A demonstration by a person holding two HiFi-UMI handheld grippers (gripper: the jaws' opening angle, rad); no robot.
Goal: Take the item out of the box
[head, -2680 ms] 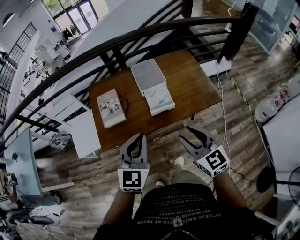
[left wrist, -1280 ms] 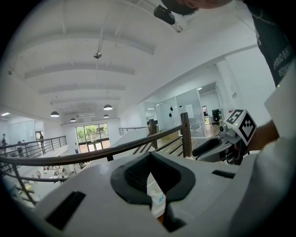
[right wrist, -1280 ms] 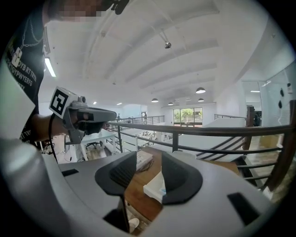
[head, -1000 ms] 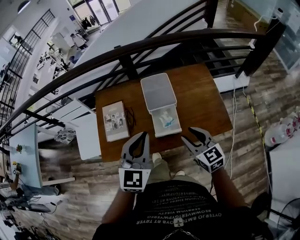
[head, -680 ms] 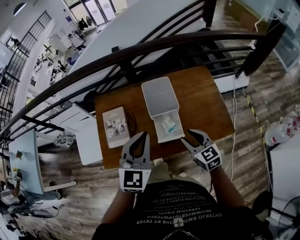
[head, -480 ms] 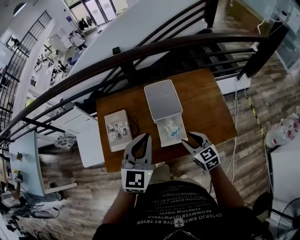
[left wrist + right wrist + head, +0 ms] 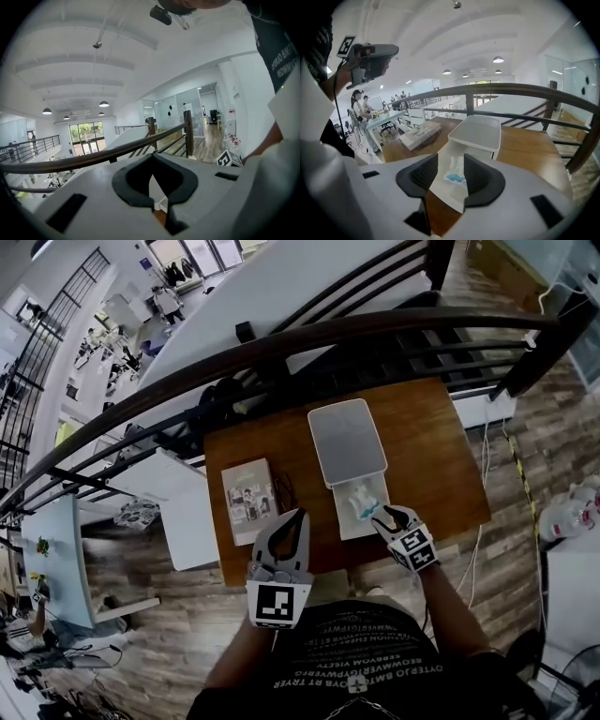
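Note:
A white box (image 7: 343, 519) lies open on the brown table (image 7: 441, 465), its lid (image 7: 347, 439) flat behind it. A white and blue packet (image 7: 360, 505) rests inside. My right gripper (image 7: 389, 513) hovers at the box's near right corner, jaws open and empty. In the right gripper view the packet (image 7: 453, 172) and the box (image 7: 447, 190) show through the gap of that gripper (image 7: 451, 161), with the lid (image 7: 476, 131) beyond. My left gripper (image 7: 298, 517) hangs at the table's front edge left of the box, tips together, holding nothing. It (image 7: 151, 159) faces the railing.
A flat printed book (image 7: 251, 488) lies left of the box with thin dark wire-like things (image 7: 284, 491) beside it. A dark curved railing (image 7: 328, 334) runs behind the table. A white cabinet (image 7: 183, 512) stands at the table's left, wooden floor all round.
The person has stepped up to the table. My right gripper has moved forward to the near end of the open box. The left gripper keeps its place at the front edge.

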